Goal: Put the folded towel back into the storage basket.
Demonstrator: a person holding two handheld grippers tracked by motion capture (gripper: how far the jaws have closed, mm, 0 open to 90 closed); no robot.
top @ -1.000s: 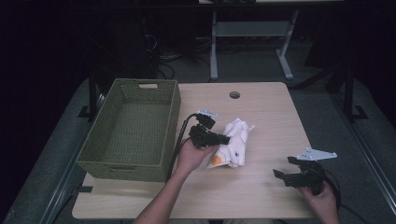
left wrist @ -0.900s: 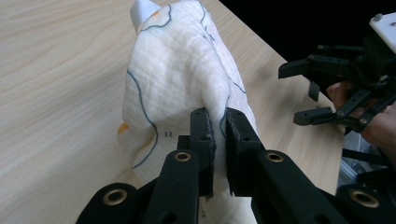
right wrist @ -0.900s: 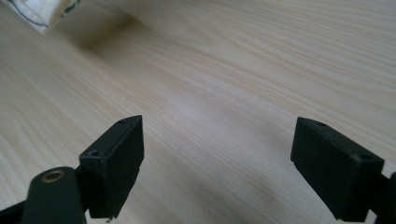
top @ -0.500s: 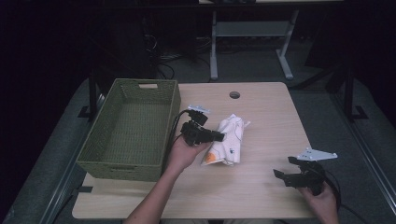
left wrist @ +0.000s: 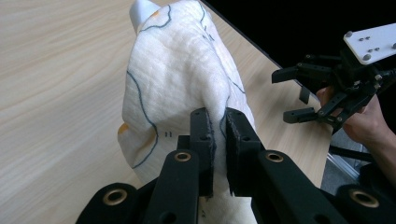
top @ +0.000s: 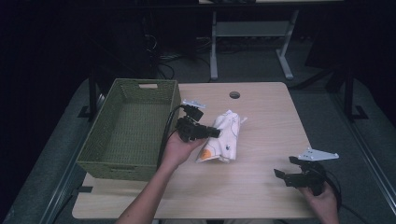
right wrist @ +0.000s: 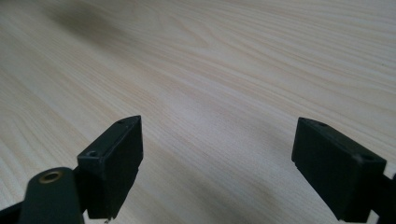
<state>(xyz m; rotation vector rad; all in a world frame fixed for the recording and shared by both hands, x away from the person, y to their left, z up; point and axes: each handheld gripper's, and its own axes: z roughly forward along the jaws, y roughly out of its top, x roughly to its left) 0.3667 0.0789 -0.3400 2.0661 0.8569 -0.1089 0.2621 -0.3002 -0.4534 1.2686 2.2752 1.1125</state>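
The left gripper [left wrist: 218, 122] pinches the white cloth [top: 223, 136] beside the green basket [top: 105, 150]. The right gripper [top: 284, 175] – far from the basket – has wide-apart jaws.

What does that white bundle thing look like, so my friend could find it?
Find the light wooden table, then the green woven basket at its left. Just right of it lies a soft white crumpled cloth with thin blue lines and orange spots, pinched by the black left gripper.

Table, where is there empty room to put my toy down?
The table is bare along its far right side, past the round hole, and along the front edge between the two arms. It's crowded on the left: the green basket sits there, with the left gripper pinching the white cloth right beside it.
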